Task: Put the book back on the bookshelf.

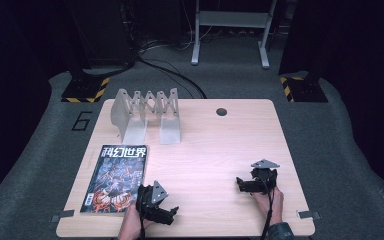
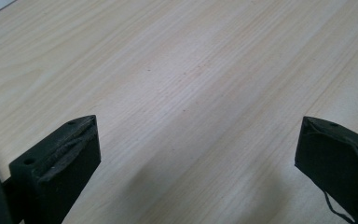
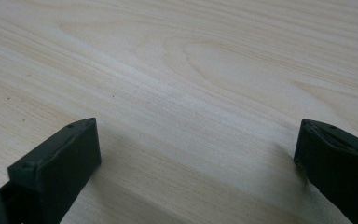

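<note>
Room: dark all round, grey carpet floor (image 1: 340, 135), cables trailing at the back, a pale metal frame (image 1: 230, 30) standing beyond the table
Table: light wood top (image 1: 215, 145), a small round hole (image 1: 221, 111) near the far edge
Magazine: lying flat on the near left part of the table (image 1: 116, 177), colourful cover up, long side running away from the person
Rack: grey folding stand (image 1: 147, 115) at the far left of the table, well apart from the magazine
Left gripper: and there it is at the near edge (image 1: 169, 214), just beside the magazine's lower right corner, a hand (image 1: 132, 225) behind it; in the left gripper view (image 2: 198, 140) the jaws stand wide apart over bare wood, nothing between them, released
Right gripper: over on the near right of the table (image 1: 245, 184), well apart from the magazine, hand (image 1: 272, 202) on it; in the right gripper view (image 3: 196, 140) the jaws gape wide over bare wood grain, gripping nothing
</note>
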`<control>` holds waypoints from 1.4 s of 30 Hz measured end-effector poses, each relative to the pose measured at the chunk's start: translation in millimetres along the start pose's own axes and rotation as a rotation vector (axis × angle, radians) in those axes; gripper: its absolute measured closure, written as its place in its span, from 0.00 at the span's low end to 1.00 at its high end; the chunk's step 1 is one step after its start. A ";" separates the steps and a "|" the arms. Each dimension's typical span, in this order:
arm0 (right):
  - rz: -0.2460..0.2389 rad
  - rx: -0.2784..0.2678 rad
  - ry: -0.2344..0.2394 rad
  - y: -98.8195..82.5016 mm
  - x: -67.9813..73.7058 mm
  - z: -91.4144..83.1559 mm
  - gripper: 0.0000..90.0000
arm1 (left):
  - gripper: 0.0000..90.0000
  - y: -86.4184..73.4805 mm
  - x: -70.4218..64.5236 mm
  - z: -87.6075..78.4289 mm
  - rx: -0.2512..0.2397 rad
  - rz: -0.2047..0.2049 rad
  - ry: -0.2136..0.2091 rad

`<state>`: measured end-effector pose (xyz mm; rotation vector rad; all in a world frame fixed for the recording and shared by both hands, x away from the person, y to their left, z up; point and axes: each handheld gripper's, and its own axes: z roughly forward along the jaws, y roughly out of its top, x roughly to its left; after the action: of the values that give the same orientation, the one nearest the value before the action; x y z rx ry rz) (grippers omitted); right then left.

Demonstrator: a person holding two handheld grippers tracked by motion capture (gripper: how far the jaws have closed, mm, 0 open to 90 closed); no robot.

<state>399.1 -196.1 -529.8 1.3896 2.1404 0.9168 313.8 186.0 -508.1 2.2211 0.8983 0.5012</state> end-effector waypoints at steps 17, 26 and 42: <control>-0.001 -0.003 -0.001 -0.1 0.3 0.0 0.00 | 0.00 -23.9 80.2 -49.0 0.011 -0.148 0.171; 0.005 -0.003 0.001 -0.2 0.9 0.0 0.01 | 0.00 -51.4 125.1 -64.9 0.025 -0.266 0.254; -0.017 0.005 0.011 0.1 -0.2 -0.4 0.02 | 0.01 -94.0 172.2 -65.9 0.105 -0.411 0.274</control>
<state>399.0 -196.4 -529.5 1.3696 2.1604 0.9152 352.0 389.3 -513.2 2.0077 1.5135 0.5772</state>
